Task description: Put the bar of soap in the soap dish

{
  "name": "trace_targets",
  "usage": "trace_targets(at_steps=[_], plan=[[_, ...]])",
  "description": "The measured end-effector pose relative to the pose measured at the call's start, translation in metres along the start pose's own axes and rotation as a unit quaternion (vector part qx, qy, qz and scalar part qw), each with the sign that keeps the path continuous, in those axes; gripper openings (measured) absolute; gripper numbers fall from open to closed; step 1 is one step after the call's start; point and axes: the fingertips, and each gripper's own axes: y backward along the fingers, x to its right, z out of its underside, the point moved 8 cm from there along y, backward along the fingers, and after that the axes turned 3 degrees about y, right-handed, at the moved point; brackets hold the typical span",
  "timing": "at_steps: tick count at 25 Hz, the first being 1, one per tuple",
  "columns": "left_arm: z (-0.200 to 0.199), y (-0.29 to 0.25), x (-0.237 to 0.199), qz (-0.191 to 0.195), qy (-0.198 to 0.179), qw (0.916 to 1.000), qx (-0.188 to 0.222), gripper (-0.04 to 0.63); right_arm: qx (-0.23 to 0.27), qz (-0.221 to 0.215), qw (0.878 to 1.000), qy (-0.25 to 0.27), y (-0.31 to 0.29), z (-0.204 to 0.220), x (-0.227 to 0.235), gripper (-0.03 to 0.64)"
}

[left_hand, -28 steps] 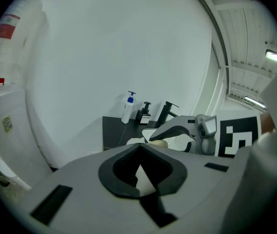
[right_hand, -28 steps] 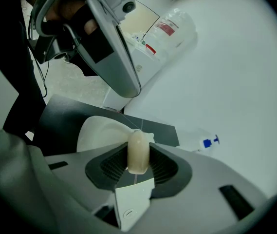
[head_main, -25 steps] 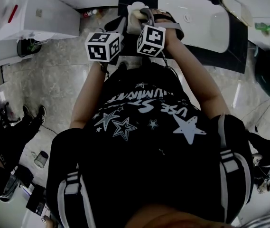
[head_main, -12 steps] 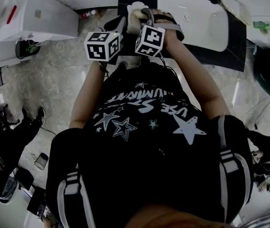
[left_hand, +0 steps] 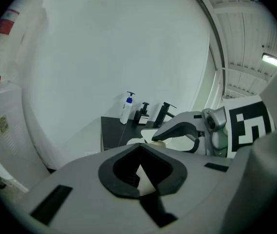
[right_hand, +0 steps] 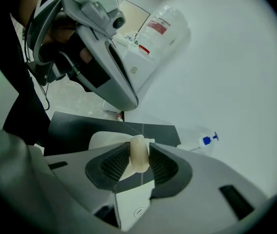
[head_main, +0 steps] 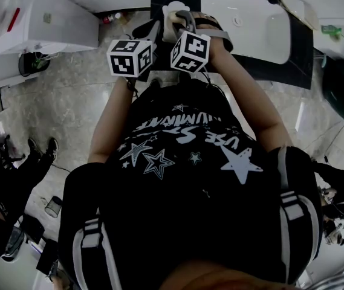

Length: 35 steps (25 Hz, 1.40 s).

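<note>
Both forearms reached forward from the chest, with the grippers held side by side at the edge of a black counter. The right gripper was clamped on the pale bar of soap, which stood on edge. A white soap dish lay just beyond it. The left gripper had its jaws together, with nothing between them. Bare counter surrounded the dish. A white sink sat to the right, and a pump bottle stood by the wall.

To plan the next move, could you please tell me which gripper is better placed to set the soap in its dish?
Right. The right gripper is shut on the bar of soap, and the white soap dish shows just beyond its jaws. The left gripper is shut with nothing in it.
</note>
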Motion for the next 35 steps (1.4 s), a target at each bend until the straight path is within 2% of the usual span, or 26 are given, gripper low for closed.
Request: trace_targets(at_steps=[7,20,25,29,35], plan=[[0.000,0.002,-0.007,0.006,0.001,1.0000,-0.002,0.011,0.011,-0.024,0.999,-0.028,0.001,-0.004,-0.005,0.130],[0.004,0.008,-0.013,0.024,-0.001,0.9997,-0.011,0.011,0.034,-0.068,0.989,-0.129,0.012,-0.006,-0.012,0.130],[0.007,0.013,-0.014,0.033,-0.007,0.9993,-0.014,0.011,0.041,-0.053,0.986,-0.152,0.019,-0.010,-0.015,0.130],[0.003,0.019,-0.014,0.046,-0.015,0.9988,-0.010,0.011,0.050,-0.025,0.981,-0.188,0.030,-0.013,-0.012,0.129],[0.005,0.031,-0.012,0.073,-0.022,0.9971,-0.005,0.011,0.059,0.011,0.956,-0.287,0.055,-0.006,-0.012,0.129]])
